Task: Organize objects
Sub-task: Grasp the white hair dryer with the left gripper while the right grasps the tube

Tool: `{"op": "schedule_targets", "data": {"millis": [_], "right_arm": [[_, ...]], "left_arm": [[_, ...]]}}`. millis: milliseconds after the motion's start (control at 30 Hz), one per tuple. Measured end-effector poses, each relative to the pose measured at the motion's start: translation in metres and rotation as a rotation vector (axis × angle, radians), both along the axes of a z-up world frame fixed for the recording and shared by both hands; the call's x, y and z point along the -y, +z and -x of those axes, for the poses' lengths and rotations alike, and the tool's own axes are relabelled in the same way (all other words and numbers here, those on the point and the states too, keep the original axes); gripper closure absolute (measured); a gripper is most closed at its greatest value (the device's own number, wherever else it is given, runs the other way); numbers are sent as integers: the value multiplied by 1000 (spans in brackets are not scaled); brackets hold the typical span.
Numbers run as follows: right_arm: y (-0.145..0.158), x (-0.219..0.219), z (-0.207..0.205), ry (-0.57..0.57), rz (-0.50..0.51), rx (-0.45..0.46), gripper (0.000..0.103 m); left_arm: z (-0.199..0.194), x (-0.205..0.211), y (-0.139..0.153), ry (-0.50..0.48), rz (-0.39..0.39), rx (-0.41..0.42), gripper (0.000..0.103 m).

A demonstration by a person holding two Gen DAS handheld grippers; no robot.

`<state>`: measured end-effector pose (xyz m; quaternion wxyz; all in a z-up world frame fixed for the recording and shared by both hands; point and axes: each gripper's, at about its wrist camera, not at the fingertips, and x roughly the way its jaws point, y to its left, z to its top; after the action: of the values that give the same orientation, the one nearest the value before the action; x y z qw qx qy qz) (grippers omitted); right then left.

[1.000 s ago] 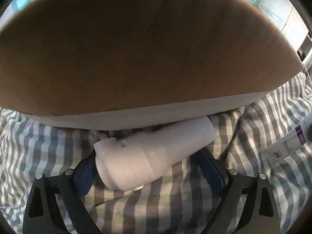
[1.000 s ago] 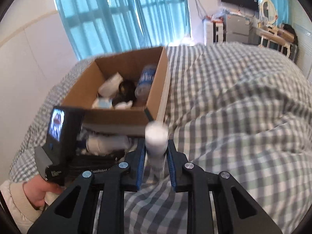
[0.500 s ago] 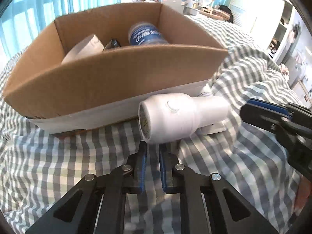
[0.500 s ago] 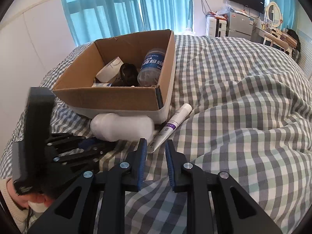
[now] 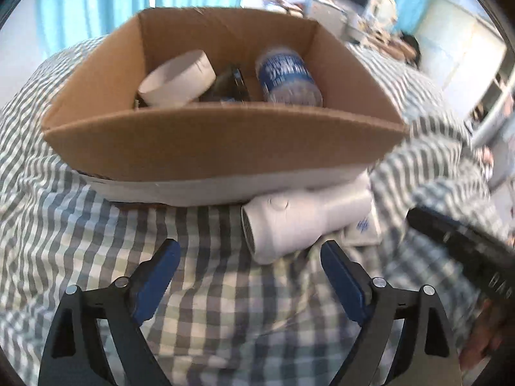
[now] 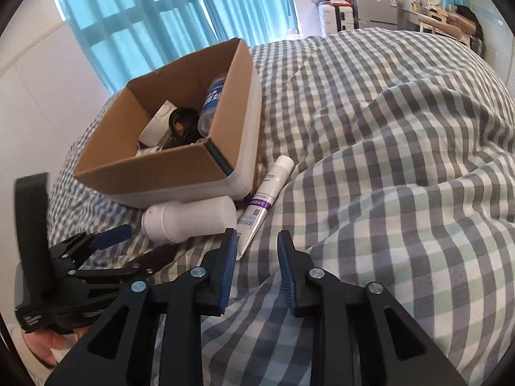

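Half a second ago both sets of jaws were nearly closed; now the left gripper and right gripper gape empty, bottle and tube beside (not inside) the box, probably next pickups.

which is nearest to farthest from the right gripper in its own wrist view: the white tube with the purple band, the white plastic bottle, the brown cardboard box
From the right gripper:
1. White tube with the purple band, lying just ahead, its flat end by the left finger.
2. White plastic bottle, on its side, ahead to the left.
3. Brown cardboard box, farther back on the left, behind the bottle.
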<state>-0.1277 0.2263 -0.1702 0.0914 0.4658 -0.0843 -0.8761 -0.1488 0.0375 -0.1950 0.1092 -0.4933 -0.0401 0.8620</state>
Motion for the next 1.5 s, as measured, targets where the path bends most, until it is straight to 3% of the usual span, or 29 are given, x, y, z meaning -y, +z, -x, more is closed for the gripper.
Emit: {"op": "schedule_targets", "data": {"millis": [167,333,367,433,567,667,867,1067,1167,1300,1500], "right_arm": [[2,0,0,-6,3,-12,72],[2,-2,-1,-16,10,-12,72],[1,-1,-1,-17,9,-10,72],[1,-1,-2,-17,4,-8,72],[-1,-1,-2,-20,-1,-8,72],[-2,-1,-3,-26,-4,-9,72],[0,-2,-7,-31,-18,-18,72],[-3,4,-3,-16,-44,1,72],[-10,14,12,4,-53,36,72],[-25,27,38,-3,-73,90,60],[-53,41,68,7,-160,124,62]], "left_arm": [[18,-32,-1,-39,126,-61,7],[44,-51,-20,-72,145,-15,3],[42,-59,-23,-89,120,4,4],[46,-58,-30,-125,55,35,14],[36,-52,-20,-150,33,0,37],[23,-46,-11,-185,17,-18,49],[-18,-22,19,-143,27,-93,50],[-65,29,33,19,150,-137,49],[-39,38,38,38,135,-125,49],[-48,33,40,23,179,-146,49],[-49,37,39,19,146,-135,49]]}}
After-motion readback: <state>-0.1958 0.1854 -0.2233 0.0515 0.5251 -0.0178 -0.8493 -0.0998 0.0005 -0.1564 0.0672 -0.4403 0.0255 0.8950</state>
